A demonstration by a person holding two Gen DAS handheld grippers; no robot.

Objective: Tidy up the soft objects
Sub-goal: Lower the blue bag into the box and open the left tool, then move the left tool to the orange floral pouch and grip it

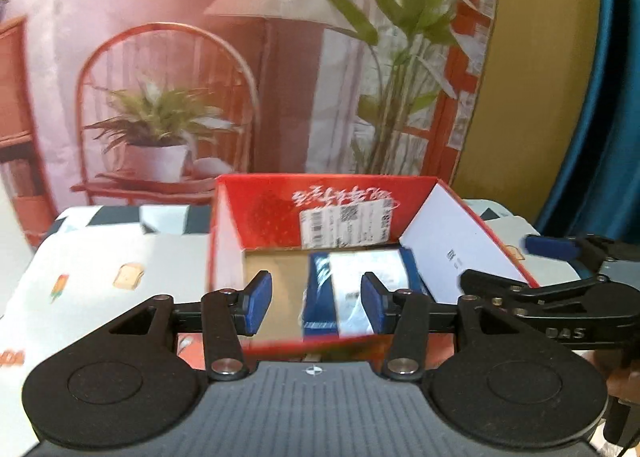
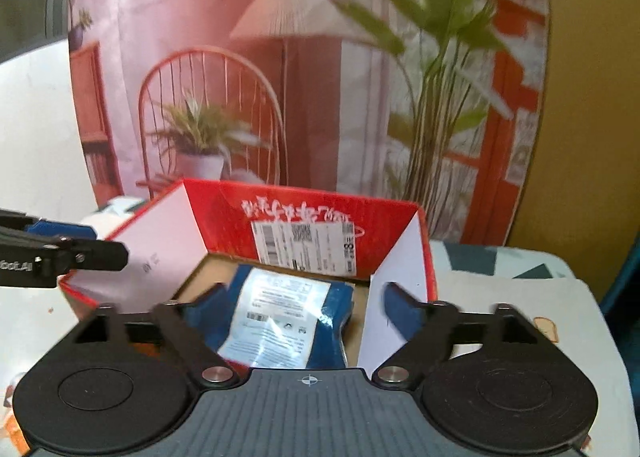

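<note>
Fisheye view from the left wrist: the left gripper (image 1: 316, 303) fills the lower frame, its blue pads (image 1: 257, 303) part-way open with nothing pressed between them. Beyond them, at centre, a red box (image 1: 276, 209) stands open on a patterned tablecloth (image 1: 92, 257), flaps up. Inside lies a blue packet (image 1: 362, 277) with a white label, seen between the pads but apart from them. At the right edge the right gripper (image 1: 560, 269) reaches in over the box's white flap. A printed backdrop of a lamp and plants fills the upper frame. Right wrist view: the right gripper (image 2: 304, 307) has its fingers spread wide, holding nothing; the packet (image 2: 280, 317) lies flat in the box (image 2: 224, 205) at centre, just beyond and below the fingers. Its long axis runs from lower centre toward the upper frame, tilted slightly right, label up. The left gripper (image 2: 60, 245) pokes in at the left edge. The packet appears just placed in the box; the next move likely calls for drawing both grippers clear and finding another soft item.
</note>
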